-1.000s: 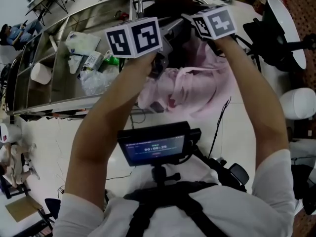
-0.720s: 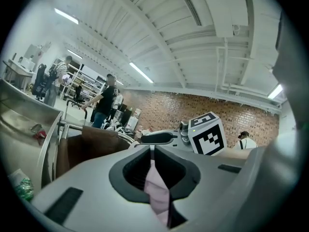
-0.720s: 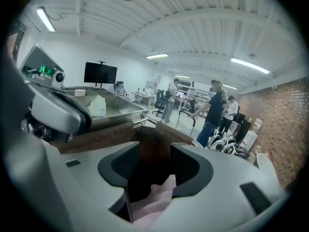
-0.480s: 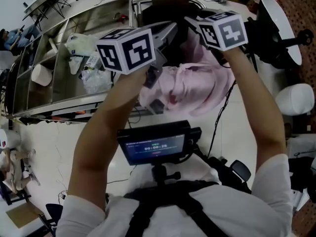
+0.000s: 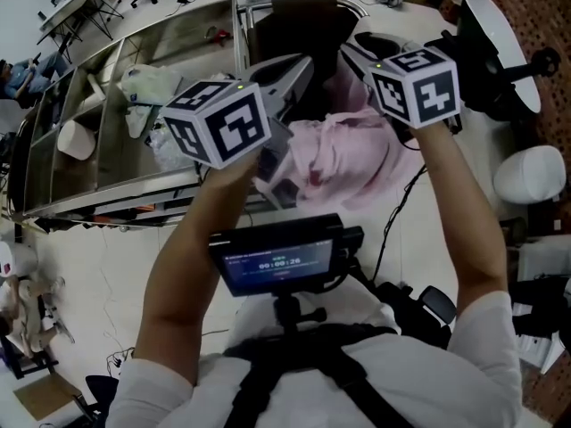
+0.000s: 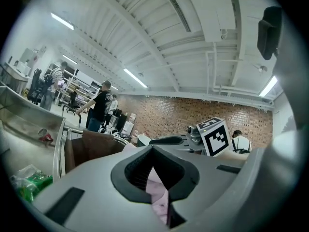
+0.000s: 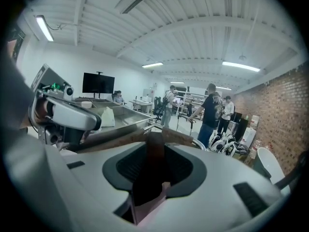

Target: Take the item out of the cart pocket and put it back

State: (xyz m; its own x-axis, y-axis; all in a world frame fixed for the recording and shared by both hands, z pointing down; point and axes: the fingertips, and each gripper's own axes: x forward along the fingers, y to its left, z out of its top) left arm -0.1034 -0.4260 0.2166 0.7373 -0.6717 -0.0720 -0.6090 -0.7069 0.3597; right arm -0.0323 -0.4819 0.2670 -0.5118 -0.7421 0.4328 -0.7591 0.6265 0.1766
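Pink garment (image 5: pixel 343 154) looks out of the cart pocket (image 5: pixel 299 20) at twelve o'clock. Left gripper (image 6: pixel 154 178) fingers are clamped on it. Right gripper (image 7: pixel 153 178) fingers, half-open, have just been closing round a fold. Putting it back is not yet done.

The garment (image 5: pixel 346 154) is coloured pale pink, the cart pocket (image 5: pixel 299 16) brown; black-and-white square markers are carried by the left cube (image 5: pixel 219 125) and right cube (image 5: pixel 416 86).

Pink cloth (image 5: pixel 343 154): left edge hidden behind left forearm (image 5: pixel 210 230). Litter (image 5: pixel 165 141) in cart (image 5: pixel 98 172) too blurred to name. Person (image 5: pixel 11 68) at far left cut by frame edge.
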